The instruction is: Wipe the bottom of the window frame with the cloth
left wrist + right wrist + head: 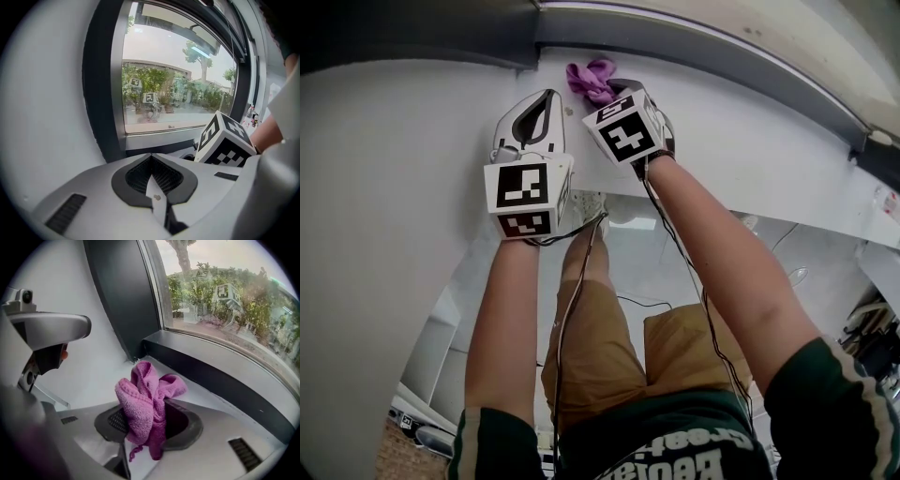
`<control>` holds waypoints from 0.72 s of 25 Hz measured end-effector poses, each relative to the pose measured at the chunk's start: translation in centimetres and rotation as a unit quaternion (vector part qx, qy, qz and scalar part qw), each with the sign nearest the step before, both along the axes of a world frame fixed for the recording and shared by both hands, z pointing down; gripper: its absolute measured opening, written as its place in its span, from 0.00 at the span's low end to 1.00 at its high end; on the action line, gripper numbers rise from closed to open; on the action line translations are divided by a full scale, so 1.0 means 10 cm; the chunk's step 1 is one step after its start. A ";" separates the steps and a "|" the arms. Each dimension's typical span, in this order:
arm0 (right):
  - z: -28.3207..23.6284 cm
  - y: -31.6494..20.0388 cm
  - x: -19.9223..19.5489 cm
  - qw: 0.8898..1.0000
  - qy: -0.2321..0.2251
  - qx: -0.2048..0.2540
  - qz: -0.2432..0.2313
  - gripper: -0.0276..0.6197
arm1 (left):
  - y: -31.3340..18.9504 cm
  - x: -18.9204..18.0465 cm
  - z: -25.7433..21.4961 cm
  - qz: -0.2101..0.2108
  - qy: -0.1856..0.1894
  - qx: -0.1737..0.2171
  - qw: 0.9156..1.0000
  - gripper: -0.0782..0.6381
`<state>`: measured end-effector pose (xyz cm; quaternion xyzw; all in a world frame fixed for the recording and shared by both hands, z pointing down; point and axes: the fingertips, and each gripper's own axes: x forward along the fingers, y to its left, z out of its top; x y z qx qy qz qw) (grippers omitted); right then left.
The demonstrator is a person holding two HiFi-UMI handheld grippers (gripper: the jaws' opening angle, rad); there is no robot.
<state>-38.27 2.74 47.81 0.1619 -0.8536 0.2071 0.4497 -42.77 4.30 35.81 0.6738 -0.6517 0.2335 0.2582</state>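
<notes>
A purple cloth is bunched between the jaws of my right gripper, which is shut on it. It hangs just above the white sill, close to the dark bottom rail of the window frame near its left corner. My left gripper sits beside it on the left, jaws shut with nothing between them, pointing at the window frame's lower left corner.
A white wall runs along the left. The frame's dark left post stands upright at the corner. Below the sill I see the person's legs in tan shorts and cables.
</notes>
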 end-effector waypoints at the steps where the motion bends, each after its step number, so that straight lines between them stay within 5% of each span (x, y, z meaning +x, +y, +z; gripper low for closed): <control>1: -0.01 0.01 -0.05 1.000 -0.001 0.002 -0.005 0.30 | 0.00 -0.01 -0.01 0.001 -0.001 0.001 1.000 0.12; 18: -0.02 0.22 -0.47 0.998 -0.026 -0.026 -0.054 0.30 | 0.23 -0.16 0.00 -0.023 0.001 -0.007 1.000 0.12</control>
